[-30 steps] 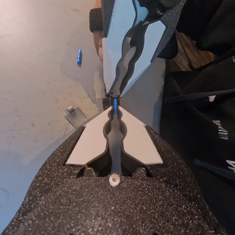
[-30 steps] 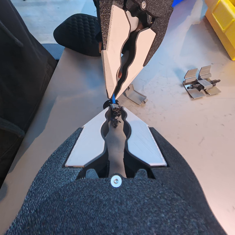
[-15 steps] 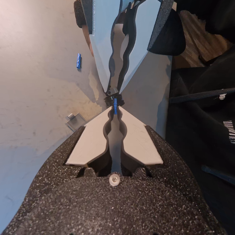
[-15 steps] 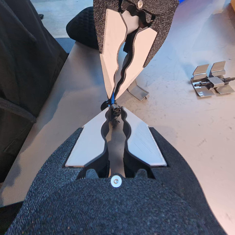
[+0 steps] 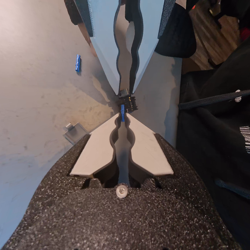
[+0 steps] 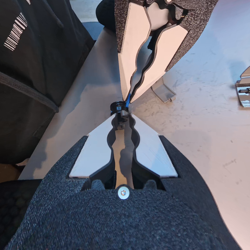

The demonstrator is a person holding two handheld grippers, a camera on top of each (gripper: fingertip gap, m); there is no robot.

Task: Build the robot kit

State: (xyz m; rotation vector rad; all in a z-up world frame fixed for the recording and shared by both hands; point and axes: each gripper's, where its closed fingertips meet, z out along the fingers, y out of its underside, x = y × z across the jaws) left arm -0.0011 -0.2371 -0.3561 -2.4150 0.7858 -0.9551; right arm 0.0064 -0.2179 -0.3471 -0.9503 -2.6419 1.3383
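My left gripper [image 5: 122, 115] is shut on a small blue pin [image 5: 122, 111], held just above the pale table [image 5: 33, 94]. My right gripper [image 6: 122, 115] is shut on a small black and grey part [image 6: 119, 109] with a ribbed black wheel [image 5: 128, 103]. The two grippers meet tip to tip near the table's edge. The pin's free end touches the side of the black part. In the left wrist view the right gripper [image 5: 125, 93] comes in from the top. In the right wrist view the left gripper [image 6: 127, 100] comes in from the top with the pin [image 6: 127, 100].
A second blue pin [image 5: 77, 62] lies loose on the table. A grey metal clip [image 5: 74, 131] lies beside the left gripper, also in the right wrist view [image 6: 163, 92]. A grey clip assembly [image 6: 243, 92] sits at the right edge. A person's dark clothing [image 6: 33, 67] is past the table edge. My left and right fingertips are right by each other. The grey metal clip [image 5: 74, 131] is about equally far from each gripper, around 7 cm. It turns up in the right wrist view [image 6: 167, 96] as well.
Both grippers have stayed shut and tip to tip. The right gripper has swung more in line with the left, and its black part has turned, so the ribbed wheel now shows beside the pin.
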